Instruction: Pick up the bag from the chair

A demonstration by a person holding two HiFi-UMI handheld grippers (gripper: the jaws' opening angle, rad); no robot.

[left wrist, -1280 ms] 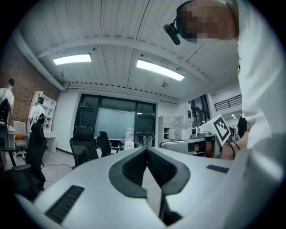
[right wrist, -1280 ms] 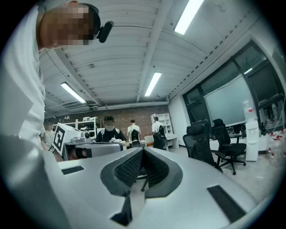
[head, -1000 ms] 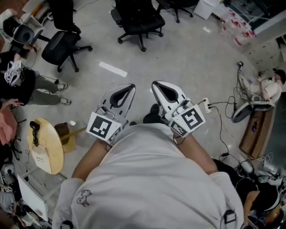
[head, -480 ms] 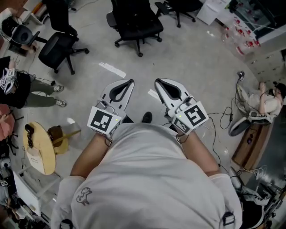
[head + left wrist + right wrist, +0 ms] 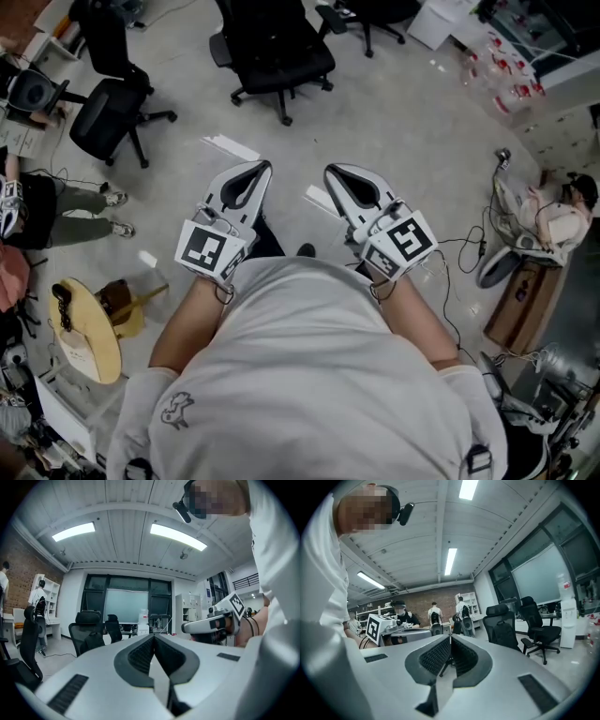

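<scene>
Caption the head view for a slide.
Left gripper and right gripper, jaws shut, held out toward a black office chair.

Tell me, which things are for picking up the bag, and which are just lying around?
For the job:
- left gripper and right gripper, both shut and empty
- black office chair ahead; I can't make out a bag on it

Just lying about:
- second chair
- white strip
- round wooden board
- cables

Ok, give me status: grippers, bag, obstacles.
Left gripper shut, empty. Right gripper shut, empty. Bag not in sight. Black office chair ahead, floor between looks open.
</scene>
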